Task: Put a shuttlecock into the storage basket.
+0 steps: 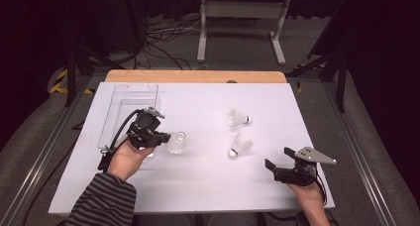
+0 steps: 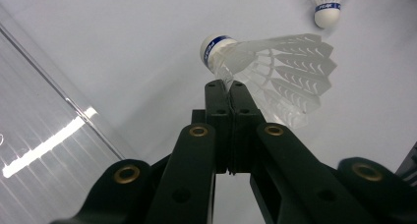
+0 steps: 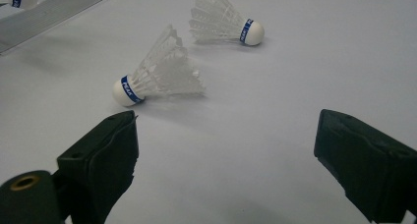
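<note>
- Shuttlecocks (image 3: 162,69): white feathers, white cork, blue band (white lettering).
- Worktop (image 1: 208,181): white sheet over tan wood.
- Tray (image 1: 130,104): clear.
- Jaws: black.
- Sleeve (image 1: 104,203): grey-black stripes.

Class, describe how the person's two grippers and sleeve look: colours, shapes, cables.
Both the left gripper and right gripper are black with two blocky jaws and brass-coloured rivets. A black cable trails from the left; a grey three-cornered plate tops the right. The striped sleeve is grey-and-dark.

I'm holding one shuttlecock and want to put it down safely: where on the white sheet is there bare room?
Free: the near strip between the left gripper and the open right gripper, and the far right part of the white table sheet. Crowded: the middle, where two white feather shuttlecocks lie, and the left by the clear plastic tray.
</note>
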The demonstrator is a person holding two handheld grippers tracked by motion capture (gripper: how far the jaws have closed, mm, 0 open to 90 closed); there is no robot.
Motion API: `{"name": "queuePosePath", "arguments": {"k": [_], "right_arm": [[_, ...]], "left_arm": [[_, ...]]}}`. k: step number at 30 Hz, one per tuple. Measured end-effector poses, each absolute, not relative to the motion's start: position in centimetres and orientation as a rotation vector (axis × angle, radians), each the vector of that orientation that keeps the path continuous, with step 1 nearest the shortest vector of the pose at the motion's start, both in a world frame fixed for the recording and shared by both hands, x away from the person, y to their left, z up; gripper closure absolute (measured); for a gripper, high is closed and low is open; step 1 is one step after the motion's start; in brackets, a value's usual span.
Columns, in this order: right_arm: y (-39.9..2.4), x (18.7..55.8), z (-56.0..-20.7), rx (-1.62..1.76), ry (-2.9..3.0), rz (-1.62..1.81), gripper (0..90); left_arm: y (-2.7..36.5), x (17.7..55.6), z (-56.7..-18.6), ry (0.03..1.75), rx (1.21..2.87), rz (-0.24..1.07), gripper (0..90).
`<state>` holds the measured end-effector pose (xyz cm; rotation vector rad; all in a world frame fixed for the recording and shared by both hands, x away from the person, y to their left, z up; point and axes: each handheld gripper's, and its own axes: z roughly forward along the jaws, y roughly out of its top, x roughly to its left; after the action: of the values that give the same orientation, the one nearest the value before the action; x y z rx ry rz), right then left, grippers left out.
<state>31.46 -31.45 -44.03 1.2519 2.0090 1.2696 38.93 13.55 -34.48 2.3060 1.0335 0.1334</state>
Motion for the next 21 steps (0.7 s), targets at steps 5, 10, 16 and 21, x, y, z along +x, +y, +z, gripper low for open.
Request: {"name": "queuePosePath", "arguments": {"k": [5, 10, 16, 21], "right_arm": [[-31.4, 31.4, -44.0, 1.251, 2.009, 1.269, 10.4], [-31.4, 31.5, -44.1, 1.249, 2.012, 1.268, 10.4], [-31.4, 31.5, -44.1, 1.251, 2.011, 1.268, 10.4], [-31.4, 31.5, -44.1, 1.249, 2.013, 1.265, 10.4]], "left_arm": [[13.9, 38.9, -34.2, 1.039, 2.297, 0.138, 89.6], [14.4, 39.0, -33.7, 1.045, 2.29, 0.156, 89.6], [15.0, 39.1, -32.8, 1.054, 2.271, 0.178, 89.6], [15.4, 39.1, -32.5, 1.063, 2.266, 0.189, 89.6]]}}
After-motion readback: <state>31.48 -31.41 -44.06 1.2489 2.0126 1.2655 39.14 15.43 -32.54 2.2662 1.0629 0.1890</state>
